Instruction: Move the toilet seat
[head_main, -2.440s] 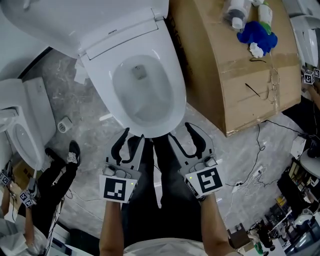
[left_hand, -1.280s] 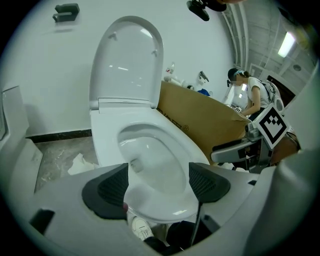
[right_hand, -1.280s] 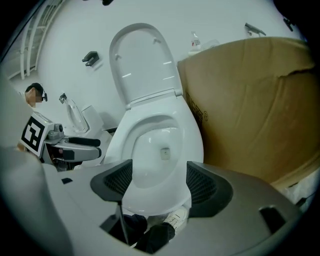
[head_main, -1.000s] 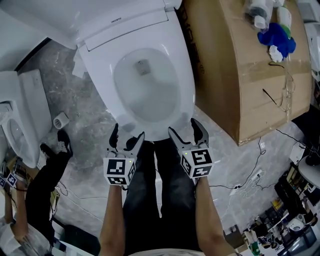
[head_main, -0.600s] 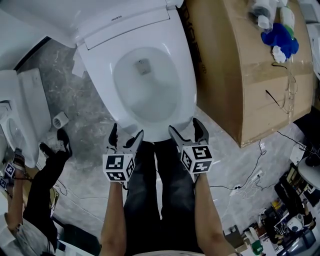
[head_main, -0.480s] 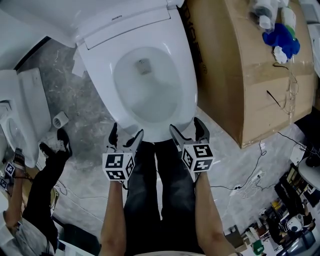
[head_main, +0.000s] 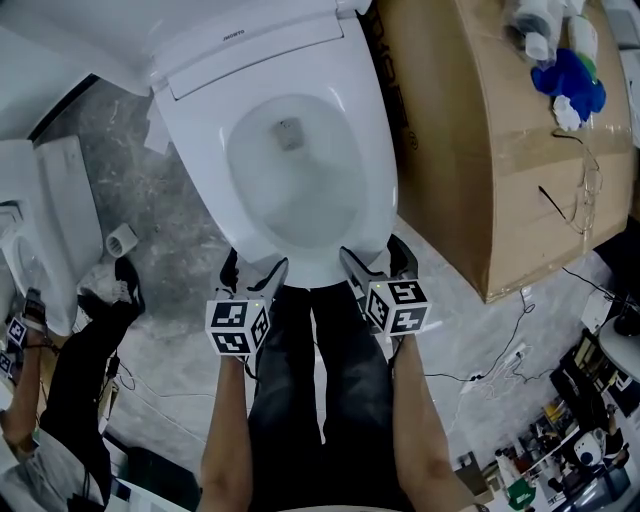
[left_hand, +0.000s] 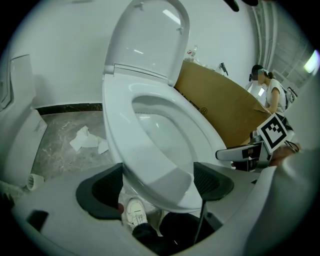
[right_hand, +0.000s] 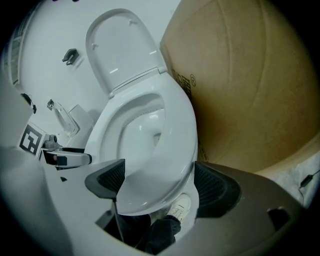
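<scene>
I have both claws down at the front edge of the toilet seat, which lies flat on the bowl with the lid raised behind it. From the head view the left claw sits at the seat's front-left curve and the right claw at its front-right curve, the two well apart, with my dark trousers between them.

In the left gripper view the left claw is released. Its jaws have just been opening and stand wide, with the rounded front lip of the toilet seat reaching in between the dark pads. I cannot tell whether either pad touches it.

The right gripper view shows the same on the other side. The right claw is spread wide, its jaws just having opened, and the front lip of the toilet seat lies between them. Contact there is unclear too.

The toilet stands on a grey marbled floor. A big cardboard box is just beside its right flank, with a blue object on the box's far corner. A second toilet stands by the floor's left edge, and a paper roll lies between the two.
</scene>
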